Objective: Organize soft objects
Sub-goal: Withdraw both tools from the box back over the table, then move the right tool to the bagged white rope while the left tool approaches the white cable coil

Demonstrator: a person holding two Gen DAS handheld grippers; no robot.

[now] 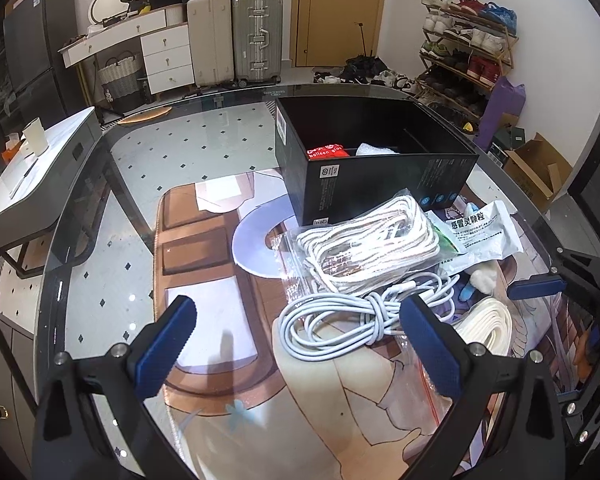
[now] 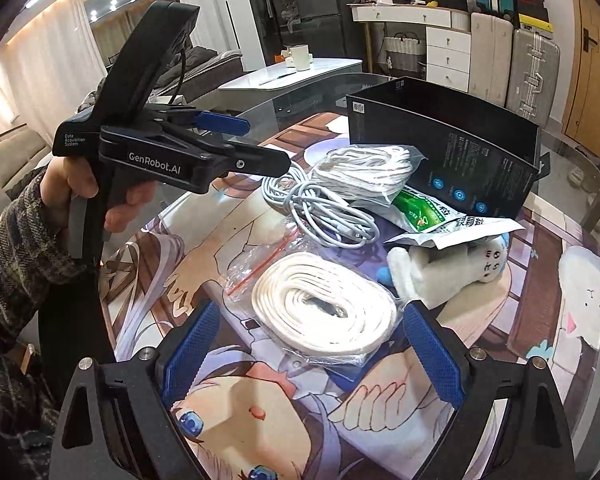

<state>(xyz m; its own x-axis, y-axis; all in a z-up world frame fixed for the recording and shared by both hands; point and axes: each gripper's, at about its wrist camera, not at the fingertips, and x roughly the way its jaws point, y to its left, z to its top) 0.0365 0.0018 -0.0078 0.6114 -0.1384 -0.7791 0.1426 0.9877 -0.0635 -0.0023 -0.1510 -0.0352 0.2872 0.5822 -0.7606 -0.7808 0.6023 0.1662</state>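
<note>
Sorting is under way: the black divided box [image 1: 374, 160] at the glass table's [image 1: 172, 152] far edge already holds a red packet [image 1: 326, 151] and something white. The left gripper [image 1: 296, 344] hovers wide open and empty, its right pad beside the bundled white cable [image 1: 332, 324]. The right gripper [image 2: 314, 344], also spread wide and empty, straddles the bagged coil of flat white webbing [image 2: 324, 308]. Next, probably, it closes on that slippery bag and carries it to the box.

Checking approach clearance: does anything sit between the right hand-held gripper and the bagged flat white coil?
Nothing visible does. The right hand-held gripper is open, with the bagged flat white coil directly ahead between its fingers.
</note>
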